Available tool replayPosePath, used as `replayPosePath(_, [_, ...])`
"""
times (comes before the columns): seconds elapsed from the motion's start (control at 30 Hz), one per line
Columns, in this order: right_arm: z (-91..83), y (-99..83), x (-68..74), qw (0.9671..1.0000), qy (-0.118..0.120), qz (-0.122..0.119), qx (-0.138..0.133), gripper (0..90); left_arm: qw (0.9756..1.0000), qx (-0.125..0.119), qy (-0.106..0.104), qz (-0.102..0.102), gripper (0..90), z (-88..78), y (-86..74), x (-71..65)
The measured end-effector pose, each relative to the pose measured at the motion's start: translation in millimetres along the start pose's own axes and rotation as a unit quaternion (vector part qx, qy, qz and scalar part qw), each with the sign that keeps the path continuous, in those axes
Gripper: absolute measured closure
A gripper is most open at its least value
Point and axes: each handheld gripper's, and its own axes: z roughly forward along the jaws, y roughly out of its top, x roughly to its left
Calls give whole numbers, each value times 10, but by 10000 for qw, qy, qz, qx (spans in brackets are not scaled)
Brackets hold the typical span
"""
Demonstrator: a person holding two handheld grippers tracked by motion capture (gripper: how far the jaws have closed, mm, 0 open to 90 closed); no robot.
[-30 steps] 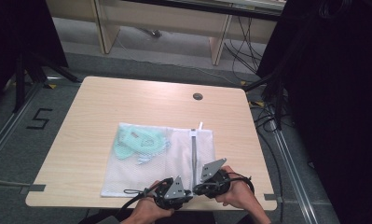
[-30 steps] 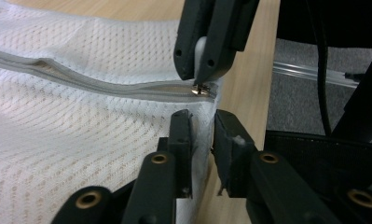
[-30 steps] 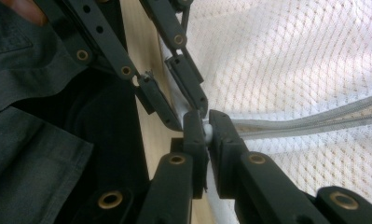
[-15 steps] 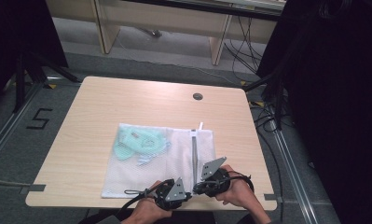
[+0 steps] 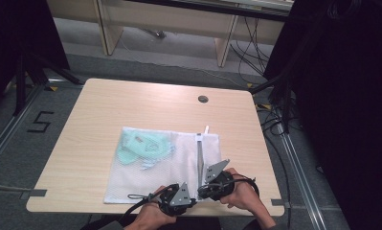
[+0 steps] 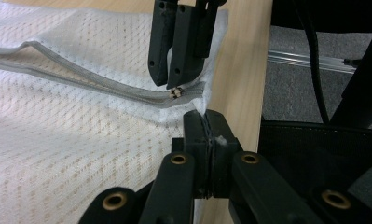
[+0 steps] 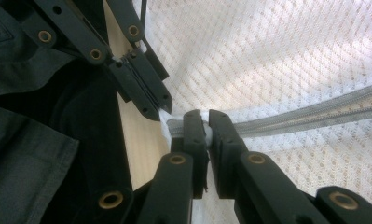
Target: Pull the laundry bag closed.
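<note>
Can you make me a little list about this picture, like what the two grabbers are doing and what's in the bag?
table: light wood table
bag: white mesh bag lying flat, near the table's front edge
inside the bag: mint-green cloth item
zipper: grey zipper running along the bag's right side
left gripper: left gripper shut on the bag's corner fabric beside the zipper end
right gripper: right gripper shut on the zipper pull
hands: both at the table's front edge, close together
</note>
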Motion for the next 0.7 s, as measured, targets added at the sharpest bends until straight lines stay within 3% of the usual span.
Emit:
replayPosePath(0.33, [34,13,-49,10000,-64,14,61,865,9999,-20,-50,-130,886,-7,5,5])
replayPosePath(0.7, [68,27,-144,9998,-157,65,120,865,9999,36,-52,-96,886,-17,10,17])
